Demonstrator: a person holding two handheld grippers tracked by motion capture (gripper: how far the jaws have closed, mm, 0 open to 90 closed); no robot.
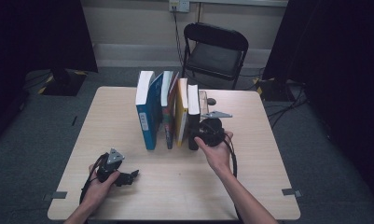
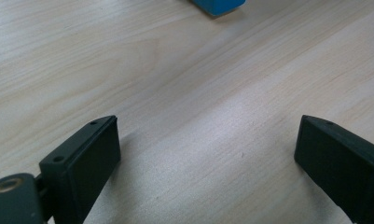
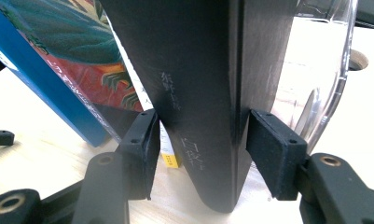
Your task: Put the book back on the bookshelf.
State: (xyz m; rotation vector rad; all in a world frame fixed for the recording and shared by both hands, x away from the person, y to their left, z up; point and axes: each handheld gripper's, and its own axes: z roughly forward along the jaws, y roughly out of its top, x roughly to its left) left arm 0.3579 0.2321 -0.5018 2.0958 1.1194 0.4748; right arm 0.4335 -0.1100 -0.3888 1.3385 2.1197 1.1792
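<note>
The right claw (image 3: 201, 154) had pinched the stiff, slippery black hardback book (image 3: 198, 93) low on its spine (probably heavy).

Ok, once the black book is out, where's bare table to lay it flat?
Bare table lies along the near edge, between left gripper and the right hand; also left of the blue book. It is crowded right of the black book, beside the clear bookend.
</note>
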